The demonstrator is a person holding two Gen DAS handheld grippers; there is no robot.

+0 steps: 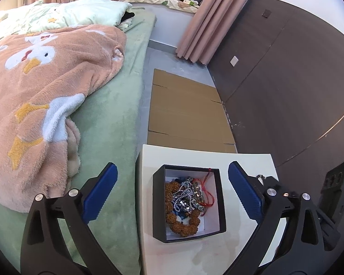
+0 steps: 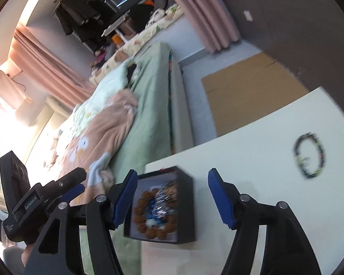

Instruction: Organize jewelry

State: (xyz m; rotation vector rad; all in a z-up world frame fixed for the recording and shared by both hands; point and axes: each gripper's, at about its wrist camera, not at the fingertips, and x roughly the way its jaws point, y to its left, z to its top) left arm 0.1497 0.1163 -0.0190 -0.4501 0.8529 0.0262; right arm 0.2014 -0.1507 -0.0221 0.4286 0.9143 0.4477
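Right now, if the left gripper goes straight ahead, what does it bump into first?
Probably the black box full of jewelry: it sits on the white table right between the open jaws. Depth is hard to judge.

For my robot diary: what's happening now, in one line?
box: holds jewelry | bracelet: loose on table | left tongs: open | right tongs: open

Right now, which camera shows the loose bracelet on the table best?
The right wrist view: the bracelet lies whole on the table, slightly blurred. The left wrist view shows only a few beads past a finger.
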